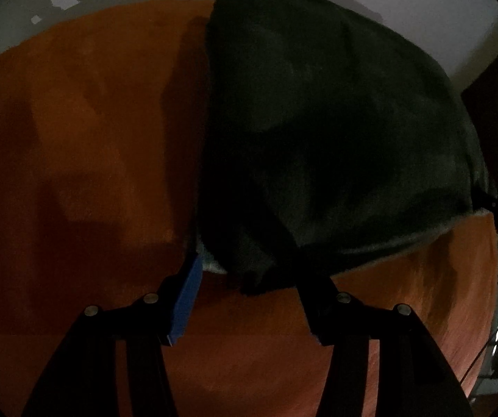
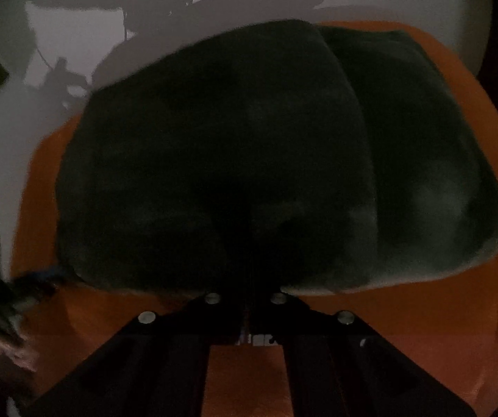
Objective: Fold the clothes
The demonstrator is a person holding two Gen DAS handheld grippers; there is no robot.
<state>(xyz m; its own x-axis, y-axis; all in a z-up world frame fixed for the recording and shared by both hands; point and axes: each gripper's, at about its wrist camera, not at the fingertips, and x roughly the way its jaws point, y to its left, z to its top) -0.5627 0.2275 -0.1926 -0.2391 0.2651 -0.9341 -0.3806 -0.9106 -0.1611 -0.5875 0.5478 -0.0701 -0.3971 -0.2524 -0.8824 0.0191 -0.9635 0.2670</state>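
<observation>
Dark green garment point(image 1: 335, 146) heaped on orange surface point(image 1: 75, 139), filling centre and right of frame. Left gripper point(image 1: 249, 288) spread wide at near hem. Right gripper point(image 2: 245, 295) pinched onto fabric, bottom centre.

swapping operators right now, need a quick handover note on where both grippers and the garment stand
Left gripper: open, its fingers either side of the near corner of the dark green garment, not clamped.
Right gripper: fingers shut on the garment's near edge.
The garment lies on the orange surface, one layer already folded over another, the fold edge visible in the right wrist view.
Left to do: probably grip the corner with the left gripper and finish folding. The frames are dark, so check the grips.
</observation>
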